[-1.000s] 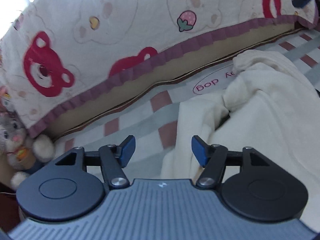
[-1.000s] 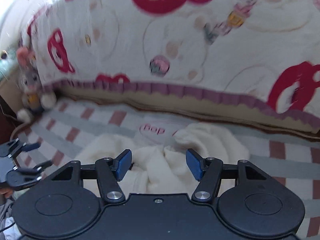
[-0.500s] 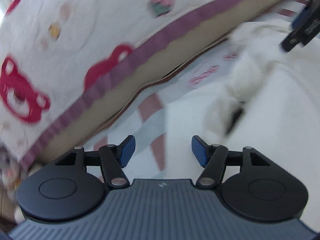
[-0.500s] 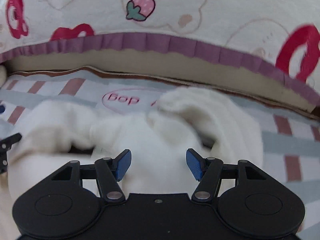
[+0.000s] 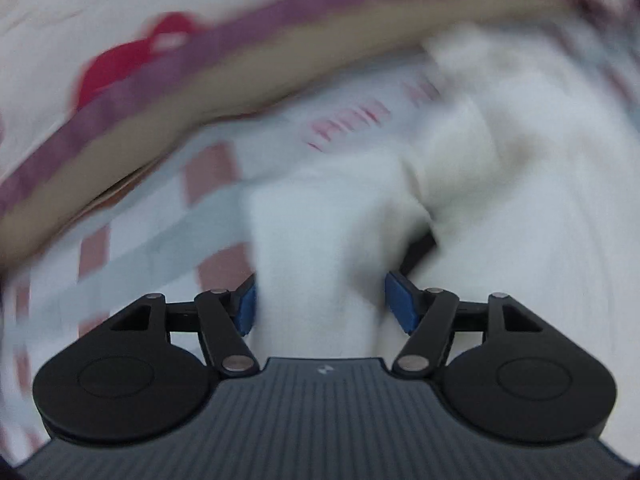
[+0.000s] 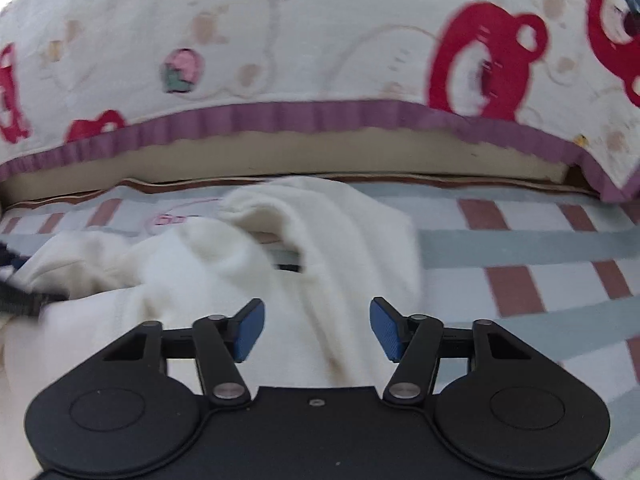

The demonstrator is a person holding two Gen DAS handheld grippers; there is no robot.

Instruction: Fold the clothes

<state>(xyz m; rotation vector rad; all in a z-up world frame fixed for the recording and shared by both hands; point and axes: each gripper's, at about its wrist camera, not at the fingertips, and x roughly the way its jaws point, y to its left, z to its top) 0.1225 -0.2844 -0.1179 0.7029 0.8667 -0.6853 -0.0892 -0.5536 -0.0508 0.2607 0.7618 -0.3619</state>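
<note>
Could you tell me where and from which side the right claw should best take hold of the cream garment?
I'd grip the raised fold of the cream garment straight ahead of the open right claw. That ridge arches off the striped sheet, so one finger could probably slide beneath it. Come from the near side, low and level.

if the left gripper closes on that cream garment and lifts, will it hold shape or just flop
Likely flop: the cream garment already lies in soft rumpled folds on the striped sheet. It looks thick and fleecy, so probably grippy rather than slippery. With both the left gripper and right gripper open over it, one pinch would probably leave the rest hanging.
</note>
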